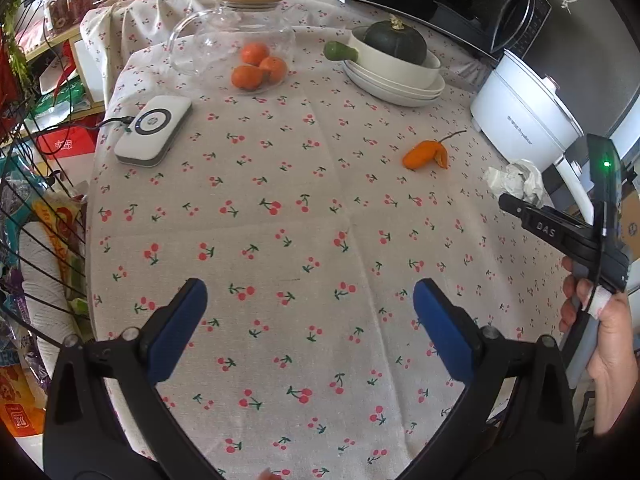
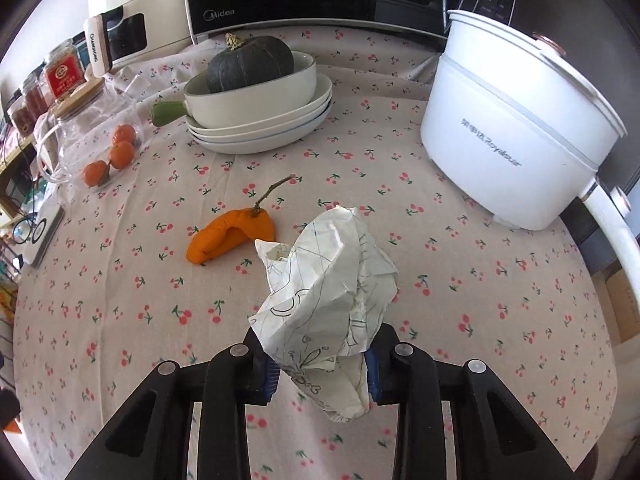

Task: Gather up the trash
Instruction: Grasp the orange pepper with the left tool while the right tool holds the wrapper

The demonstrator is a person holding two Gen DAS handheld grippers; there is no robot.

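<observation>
Nearest the right wrist lens: right gripper (image 2: 320, 372), blue pads clenched on the crumpled white paper wad with pen scribbles (image 2: 332, 304), held at 6 o'clock and apparently lifted clear of the cherry-print tablecloth (image 2: 120, 320). Left gripper (image 1: 310, 320) released, jaws wide apart, nothing between them, hovering over bare cloth. Judged step: first piece of trash secured, carry-off pending. Next move calls for a steady grip while transporting the wad to a bin; none identified in either view. Curled orange peel with a dry stem (image 2: 230, 236) at 10 o'clock from the wad, likely next pickup. Underside of the wad hidden by the pads; contact with the cloth not confirmable.
</observation>
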